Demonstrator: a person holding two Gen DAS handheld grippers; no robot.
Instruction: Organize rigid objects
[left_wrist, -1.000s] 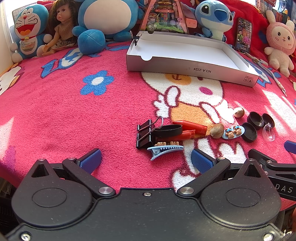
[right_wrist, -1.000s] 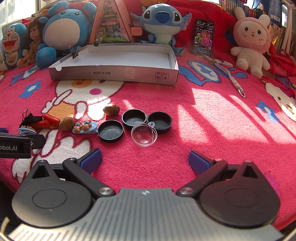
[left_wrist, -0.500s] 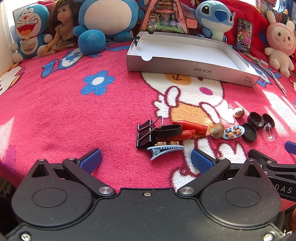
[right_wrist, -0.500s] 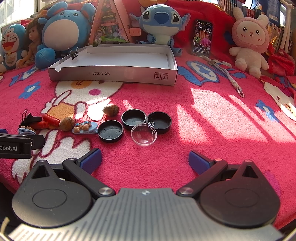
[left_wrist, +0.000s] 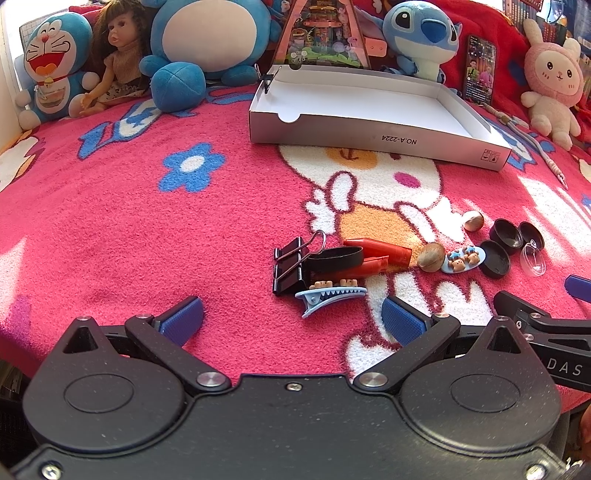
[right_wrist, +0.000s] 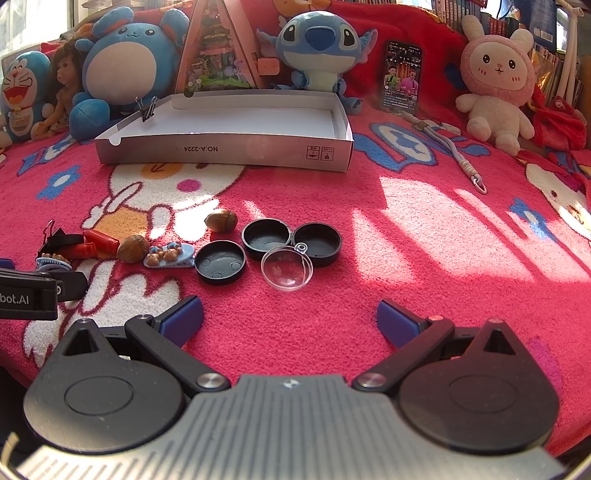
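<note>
Hovering with fingers spread and empty, left gripper (left_wrist: 291, 317) faces the clips (left_wrist: 291, 264), right gripper (right_wrist: 290, 319) the caps (right_wrist: 291, 242), probably bound for the box (right_wrist: 236, 122).

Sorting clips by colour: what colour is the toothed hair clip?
Light blue; the hair clip shows best in the left wrist view.

Far ahead of my tongs I see a blue Stitch plush (right_wrist: 318, 48), pink bunny plush (right_wrist: 496, 79) and upright phone (right_wrist: 402, 82) on the pink cartoon blanket (right_wrist: 424, 229)
</note>
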